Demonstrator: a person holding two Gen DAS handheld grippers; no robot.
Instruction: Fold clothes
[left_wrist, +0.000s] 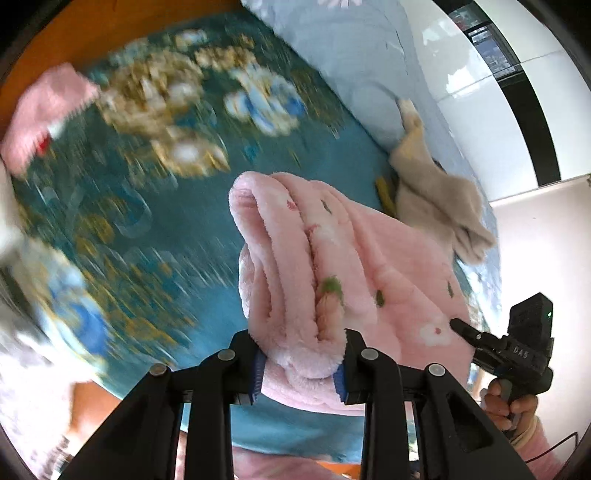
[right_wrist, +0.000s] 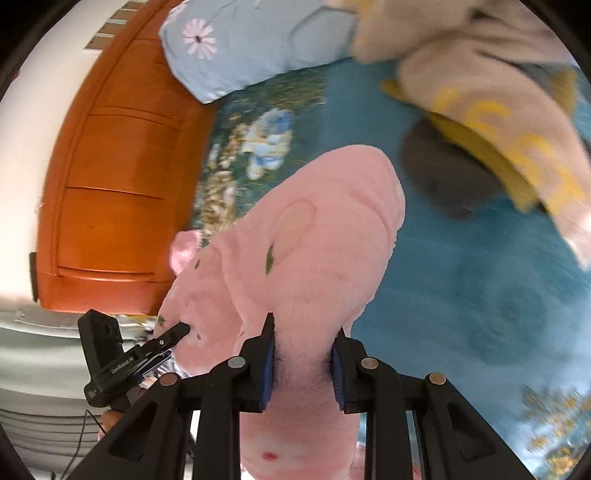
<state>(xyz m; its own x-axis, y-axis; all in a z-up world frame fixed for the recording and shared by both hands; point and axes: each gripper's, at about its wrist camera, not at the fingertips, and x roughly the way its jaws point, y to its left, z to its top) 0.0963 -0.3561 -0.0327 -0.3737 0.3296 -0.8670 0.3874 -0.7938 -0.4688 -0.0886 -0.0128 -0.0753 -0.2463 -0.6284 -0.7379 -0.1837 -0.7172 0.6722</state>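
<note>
Left wrist view: the left gripper (left_wrist: 301, 363), at lower centre of the frame, pinches a thick bunched fold of the pink fleece garment (left_wrist: 332, 258), its blue-padded fingers (left_wrist: 258, 373) pressed into the pile on either side. The garment hangs lifted above the teal floral bedspread (left_wrist: 155, 206), which is smeared with motion blur. At lower right the right gripper (left_wrist: 458, 326) bites into the same fleece. A beige garment (left_wrist: 439, 199) lies crumpled at right of centre beside a pale blue pillow (left_wrist: 351, 55), and another pink cloth (left_wrist: 44, 114) sits at upper left.

Right wrist view: the right gripper (right_wrist: 303, 365), at lower centre, clamps a wide roll of the pink fleece garment (right_wrist: 317, 236), with fingers (right_wrist: 267, 369) squeezing the fabric between them. The left gripper (right_wrist: 181, 328) holds the fleece's other end at lower left, in front of the orange wooden headboard (right_wrist: 118, 177). The beige garment (right_wrist: 491, 92) with yellow lettering fills the upper right.

The risks, judged from here: both grips hold bulky, plush bunches rather than clean edges, so a layer could slip free mid-swing, and the fold could land lopsided. A fast drop might also drape the fleece over the nearby beige garment.
</note>
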